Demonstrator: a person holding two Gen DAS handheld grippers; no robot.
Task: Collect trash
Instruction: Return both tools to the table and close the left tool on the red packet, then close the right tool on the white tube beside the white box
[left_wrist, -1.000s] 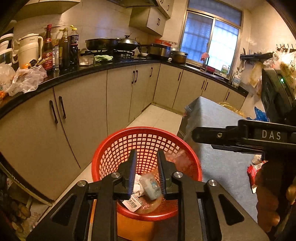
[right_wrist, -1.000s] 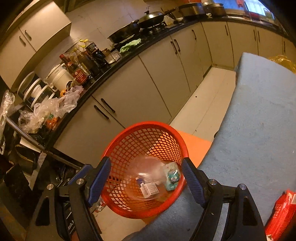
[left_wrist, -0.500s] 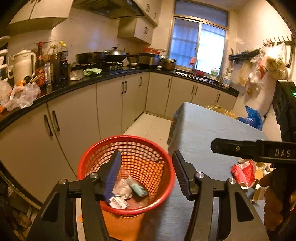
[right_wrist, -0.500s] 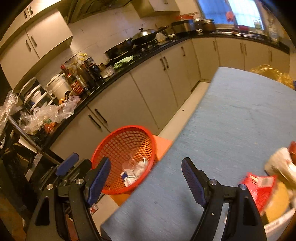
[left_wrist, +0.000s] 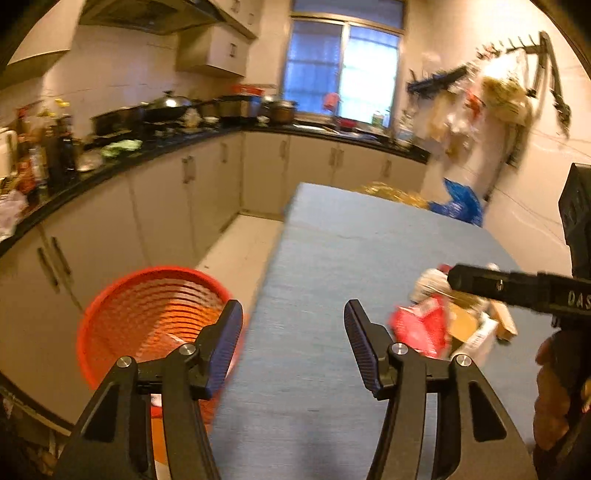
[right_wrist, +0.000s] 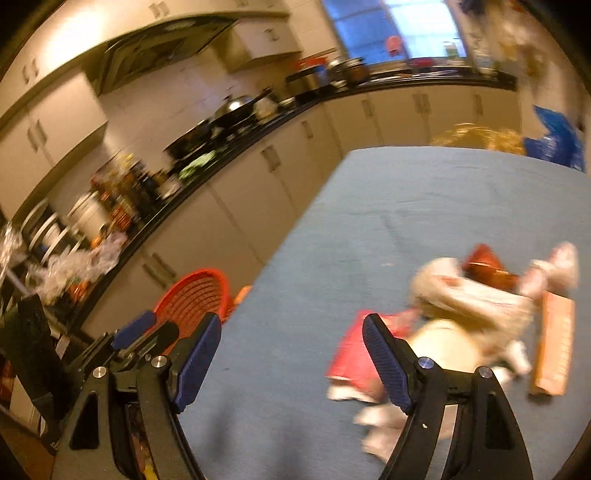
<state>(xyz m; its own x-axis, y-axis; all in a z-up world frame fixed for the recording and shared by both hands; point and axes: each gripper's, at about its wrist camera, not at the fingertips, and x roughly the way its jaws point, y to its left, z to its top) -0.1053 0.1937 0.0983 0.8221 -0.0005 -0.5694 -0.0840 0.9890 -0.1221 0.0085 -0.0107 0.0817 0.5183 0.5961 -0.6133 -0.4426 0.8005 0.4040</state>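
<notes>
A red mesh trash basket (left_wrist: 147, 314) stands on the floor left of the blue-covered table (left_wrist: 332, 266); it also shows in the right wrist view (right_wrist: 192, 299). A pile of trash lies on the table's right side: a red wrapper (left_wrist: 417, 328) (right_wrist: 354, 354), crumpled paper (right_wrist: 469, 295) and a cardboard strip (right_wrist: 554, 343). My left gripper (left_wrist: 293, 347) is open and empty over the table's left edge. My right gripper (right_wrist: 291, 358) is open and empty, just left of the pile; its body (left_wrist: 517, 291) crosses the left wrist view.
Kitchen cabinets and a black counter (left_wrist: 155, 147) with pots and bottles run along the left and back. A blue bag (left_wrist: 458, 206) and yellow bag (left_wrist: 395, 192) sit past the table's far end. Bags hang on the right wall (left_wrist: 491, 96).
Both grippers swung right, from over the basket to over the table. The left gripper, shut on trash a second ago, opened and the trash stayed in the basket. The pile came into view.
</notes>
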